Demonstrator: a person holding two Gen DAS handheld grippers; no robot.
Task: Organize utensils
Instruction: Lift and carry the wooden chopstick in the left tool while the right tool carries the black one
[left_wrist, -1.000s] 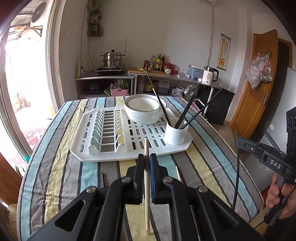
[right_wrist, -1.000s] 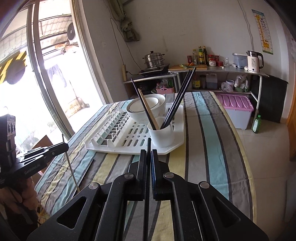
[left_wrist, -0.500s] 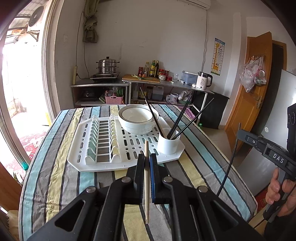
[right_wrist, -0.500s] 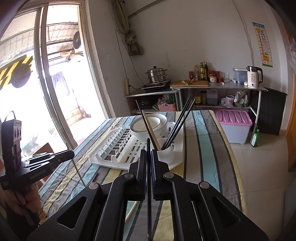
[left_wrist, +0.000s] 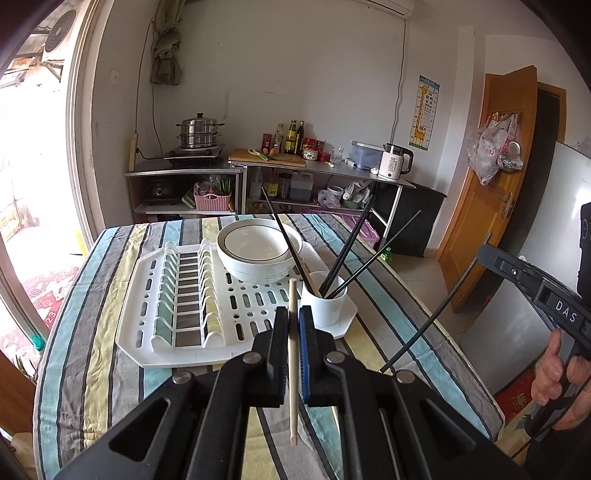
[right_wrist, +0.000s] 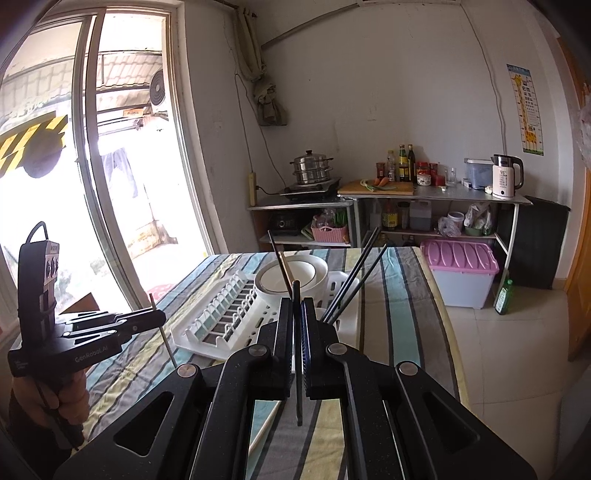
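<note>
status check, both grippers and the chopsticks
Left gripper shut on wooden chopstick. Right gripper shut on black chopstick. White cup ahead, nothing blocking.

Cup (left_wrist: 324, 303) of chopsticks (left_wrist: 347, 251) right of bowl (left_wrist: 258, 254) on rack (left_wrist: 147, 332)

The right hand-held gripper (left_wrist: 484, 254) bears the white letters "DAS" on its black body. The left hand-held gripper (right_wrist: 159, 318) carries "GenRobot.AI" in pale letters along its side. The white kettle (left_wrist: 394, 161) shows "55" with a degree sign on its front. A giraffe wall chart (left_wrist: 424, 112) has rows of marks too small to read. Bottle labels on the far shelf are not legible.
</note>
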